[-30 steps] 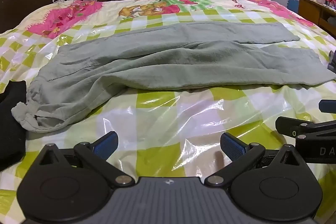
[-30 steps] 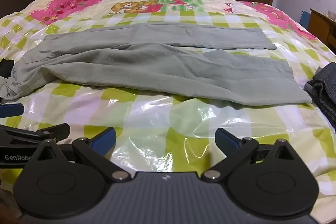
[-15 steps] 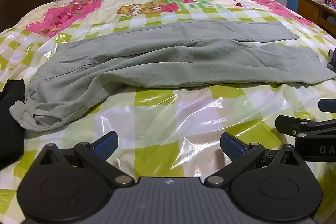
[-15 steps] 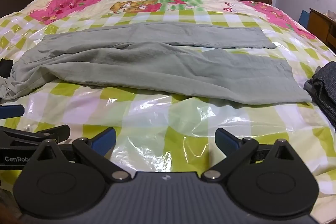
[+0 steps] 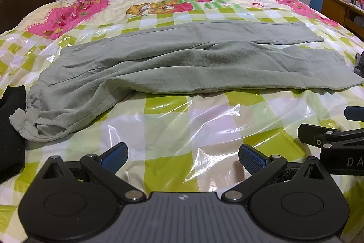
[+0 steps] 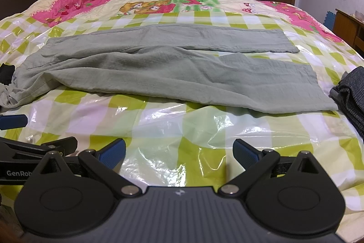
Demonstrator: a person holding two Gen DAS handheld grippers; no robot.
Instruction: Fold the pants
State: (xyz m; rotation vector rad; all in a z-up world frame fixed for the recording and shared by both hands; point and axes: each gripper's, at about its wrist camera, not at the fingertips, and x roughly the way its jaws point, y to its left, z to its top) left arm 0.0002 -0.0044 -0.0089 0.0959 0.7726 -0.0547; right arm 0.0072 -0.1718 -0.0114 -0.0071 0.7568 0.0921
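Observation:
Sage-green pants (image 5: 182, 65) (image 6: 163, 67) lie spread across the bed, waistband bunched at the left, both legs running to the right, the near leg partly over the far one. My left gripper (image 5: 183, 157) hovers open over the shiny cover, short of the pants' near edge, nothing between its blue pads. My right gripper (image 6: 179, 152) is open too, just as far back from the near leg. Each gripper shows at the edge of the other's view: the right one (image 5: 336, 136), the left one (image 6: 34, 140).
The bed carries a green-checked plastic cover (image 5: 182, 129) over a pink cartoon quilt. A black garment (image 5: 11, 136) lies left of the waistband. A dark grey folded garment (image 6: 350, 92) sits at the right edge. A headboard, wardrobe, door and wooden side cabinet (image 5: 341, 10) surround the bed.
Both views have crept slightly, the left one lifting a little so the pants sit lower in frame. Both grippers stay open, and the pants have not moved.

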